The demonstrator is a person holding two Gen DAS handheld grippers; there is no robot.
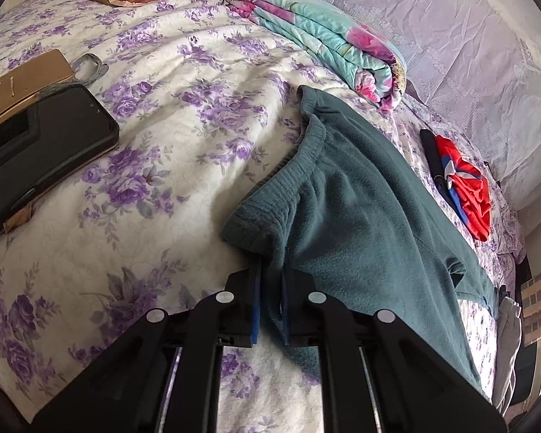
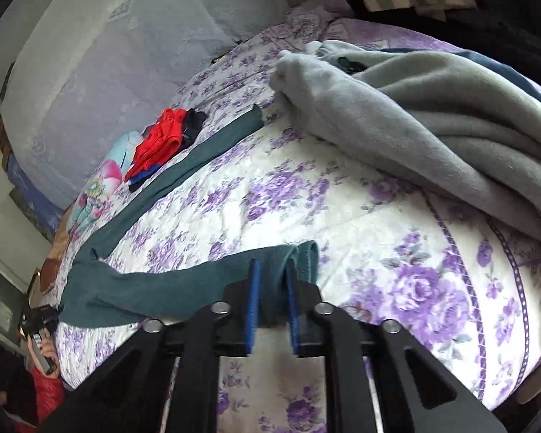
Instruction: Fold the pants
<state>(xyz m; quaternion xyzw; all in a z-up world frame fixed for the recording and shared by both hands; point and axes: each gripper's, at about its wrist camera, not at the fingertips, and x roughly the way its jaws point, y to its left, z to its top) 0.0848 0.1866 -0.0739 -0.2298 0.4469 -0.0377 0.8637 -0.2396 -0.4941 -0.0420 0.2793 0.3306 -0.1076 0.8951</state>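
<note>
The pants [image 1: 360, 198] I'm holding are matt teal fleece, softly napped, with a ribbed elastic waistband. My left gripper [image 1: 270, 281] and right gripper [image 2: 273, 278] are matt black plastic with blue rubbery pads and dull silvery metal pins at the joints. The bed cover [image 1: 169, 83] looks like quilted cotton, matt, slightly puckered, printed with purple flowers. A phone [image 1: 50, 130] to one side has a glossy black face. Next to it, the cardboard [image 1: 21, 79] is flat and dull brown. The grey blanket [image 2: 432, 115] is thick, fuzzy fleece. The red garment [image 2: 158, 140] has a smoother, faintly shiny weave.
</note>
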